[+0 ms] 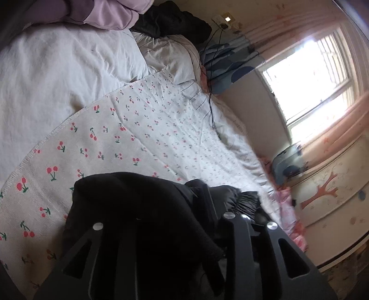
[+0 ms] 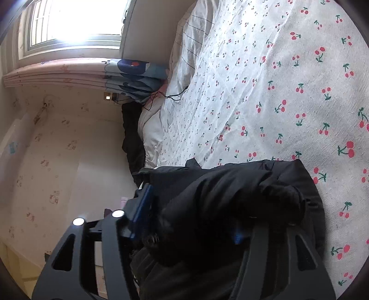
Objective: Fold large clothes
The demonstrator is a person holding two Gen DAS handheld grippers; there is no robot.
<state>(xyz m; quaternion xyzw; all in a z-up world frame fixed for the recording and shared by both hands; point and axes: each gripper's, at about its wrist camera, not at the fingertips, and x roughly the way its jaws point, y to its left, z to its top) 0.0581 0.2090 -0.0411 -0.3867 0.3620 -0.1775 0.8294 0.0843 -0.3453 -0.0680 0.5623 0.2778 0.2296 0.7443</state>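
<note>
No readable text, labels, brands or numbers in either view.

location: a home bedroom. a bed carries a cherry-print sheet, a white duvet and a lilac quilt. a window has pink curtains. patterned wallpaper, possibly cartoon figures, covers the wall.

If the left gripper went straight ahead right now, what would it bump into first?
Probably the black garment, bunched right across the left gripper at its fingertips. Past it lies the cherry-print sheet on the bed, though depth is hard to judge.
</note>
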